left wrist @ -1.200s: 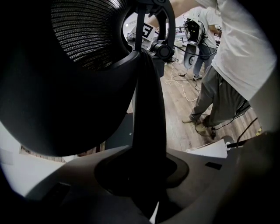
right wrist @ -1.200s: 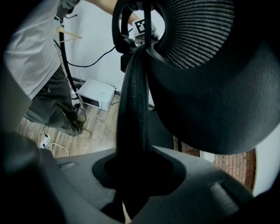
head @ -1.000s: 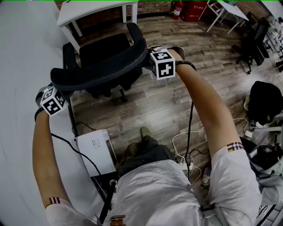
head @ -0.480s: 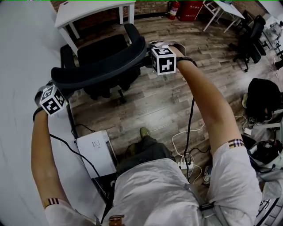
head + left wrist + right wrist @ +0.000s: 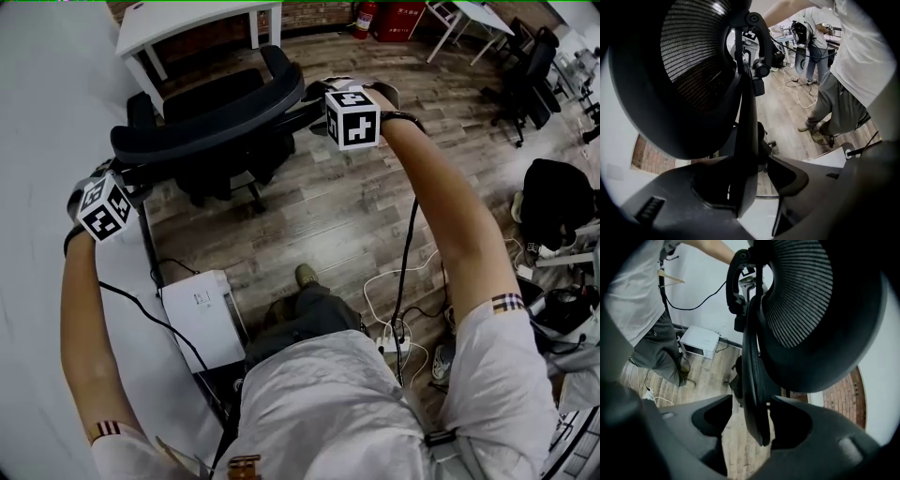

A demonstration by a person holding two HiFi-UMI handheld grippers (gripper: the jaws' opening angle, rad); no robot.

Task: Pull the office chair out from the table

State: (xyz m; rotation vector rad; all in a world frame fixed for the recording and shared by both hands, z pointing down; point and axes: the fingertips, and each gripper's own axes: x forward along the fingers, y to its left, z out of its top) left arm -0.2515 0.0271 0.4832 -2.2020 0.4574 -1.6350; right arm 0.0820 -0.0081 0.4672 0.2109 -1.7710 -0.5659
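Observation:
The black office chair (image 5: 211, 131) stands on the wood floor beside the white table (image 5: 42, 103), its back toward me. My left gripper (image 5: 131, 180) is at the left end of the backrest's top rim and my right gripper (image 5: 311, 111) at the right end. In the left gripper view the left gripper (image 5: 757, 183) has the backrest's edge (image 5: 746, 136) between its jaws, with a gap on the right side. The right gripper (image 5: 752, 420) straddles the backrest's edge (image 5: 752, 380) in the right gripper view, with a gap on the left side. Both pairs of jaws have just been opening and stand open.
A white box (image 5: 202, 319) sits on the floor under the table edge near my foot (image 5: 307, 279). Cables (image 5: 394, 291) trail across the floor on the right, by a black bag (image 5: 558, 211). A second white table (image 5: 187, 21) stands beyond the chair, and other chairs (image 5: 525, 84) far right.
Both marker cubes and the chair's back sit slightly higher in the head view than a second ago. The hands remain at the two ends of the backrest.

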